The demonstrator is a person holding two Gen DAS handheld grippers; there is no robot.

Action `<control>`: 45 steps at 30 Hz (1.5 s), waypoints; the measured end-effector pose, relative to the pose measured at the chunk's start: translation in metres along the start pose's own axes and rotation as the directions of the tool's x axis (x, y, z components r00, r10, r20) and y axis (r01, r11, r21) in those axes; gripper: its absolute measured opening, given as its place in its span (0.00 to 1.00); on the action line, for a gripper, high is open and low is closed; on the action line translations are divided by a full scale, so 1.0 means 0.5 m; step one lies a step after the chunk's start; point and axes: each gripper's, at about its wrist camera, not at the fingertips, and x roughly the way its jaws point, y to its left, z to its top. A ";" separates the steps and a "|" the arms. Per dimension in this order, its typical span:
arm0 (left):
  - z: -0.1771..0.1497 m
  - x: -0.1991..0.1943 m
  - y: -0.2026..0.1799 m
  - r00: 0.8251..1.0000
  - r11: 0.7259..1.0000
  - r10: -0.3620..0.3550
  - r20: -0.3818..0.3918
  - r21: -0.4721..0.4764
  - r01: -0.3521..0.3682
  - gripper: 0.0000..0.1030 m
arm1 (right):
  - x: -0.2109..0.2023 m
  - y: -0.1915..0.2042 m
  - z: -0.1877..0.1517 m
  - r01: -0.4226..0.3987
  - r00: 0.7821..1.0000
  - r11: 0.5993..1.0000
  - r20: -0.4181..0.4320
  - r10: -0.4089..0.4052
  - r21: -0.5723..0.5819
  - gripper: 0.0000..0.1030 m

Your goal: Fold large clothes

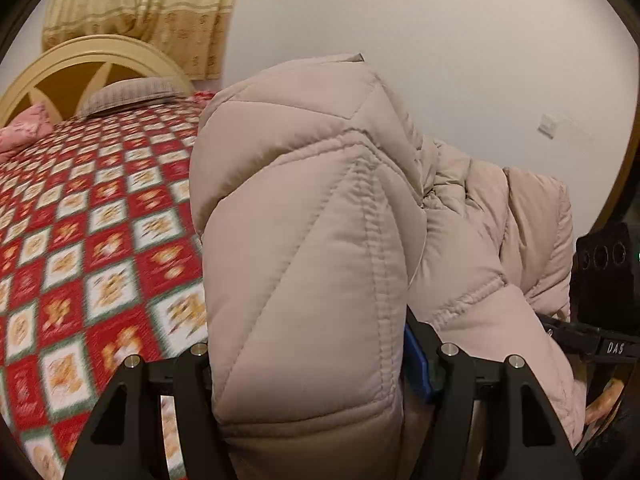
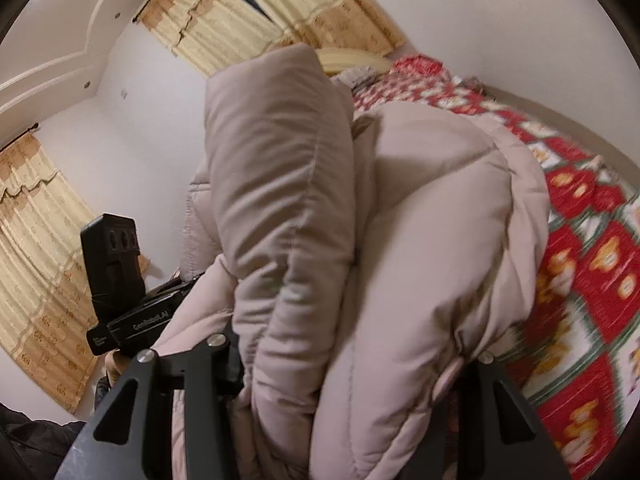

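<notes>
A beige quilted puffer jacket point(image 1: 304, 216) fills both views, lifted above the bed. My left gripper point(image 1: 312, 364) is shut on a thick padded fold of it, which bulges up between the black fingers point(image 1: 452, 360). My right gripper point(image 2: 348, 364) is shut on another bunched part of the jacket point(image 2: 400, 240), which covers most of the finger tips. The right gripper also shows at the right edge of the left wrist view point(image 1: 600, 344), and the left gripper at the left of the right wrist view point(image 2: 120, 312).
Below lies a bed with a red, white and green checked bedspread point(image 1: 92, 256), also in the right wrist view point(image 2: 584, 280). A cream headboard point(image 1: 80, 60), a grey pillow point(image 1: 132, 94) and yellow curtains point(image 2: 224, 24) are at the far end. White walls point(image 1: 460, 40) surround.
</notes>
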 end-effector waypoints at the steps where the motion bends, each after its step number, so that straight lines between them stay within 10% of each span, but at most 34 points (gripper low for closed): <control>1: 0.016 0.014 -0.010 1.000 1.000 -0.016 0.006 0.009 0.015 0.64 | -0.007 -0.006 0.012 0.010 1.000 1.000 0.018 -0.010 -0.003 0.48; 8: 0.110 0.161 -0.045 0.998 0.997 -0.064 0.006 0.039 0.064 0.64 | -0.037 -0.096 0.105 0.115 0.986 0.993 0.124 -0.115 0.007 0.47; 16: 0.115 0.371 0.038 0.981 0.982 0.145 -0.132 -0.098 -0.159 0.82 | 0.102 -0.288 0.171 0.199 0.978 0.968 0.038 -0.207 0.150 0.47; 22: 0.103 0.430 0.096 0.967 0.963 0.216 -0.137 -0.135 -0.234 0.99 | 0.201 -0.401 0.185 0.144 0.988 0.936 0.001 -0.152 0.320 0.78; 30: 0.090 0.424 0.044 0.939 0.940 0.338 -0.071 -0.014 -0.340 0.99 | 0.128 -0.352 0.195 0.255 0.965 0.942 0.007 -0.263 0.217 0.80; 36: 0.090 0.423 0.045 0.939 0.940 0.337 -0.070 -0.022 -0.339 0.99 | -0.004 -0.205 0.212 0.460 0.861 0.887 0.229 -0.455 0.033 0.71; 41: 0.092 0.423 0.048 0.938 0.940 0.339 -0.069 -0.019 -0.341 0.99 | 0.074 -0.084 0.269 0.531 0.842 0.824 0.233 -0.487 -0.199 0.52; 45: 0.096 0.425 0.056 0.939 0.941 0.335 -0.074 -0.018 -0.337 0.99 | 0.186 -0.144 0.309 0.550 0.835 0.823 0.123 -0.537 -0.139 0.50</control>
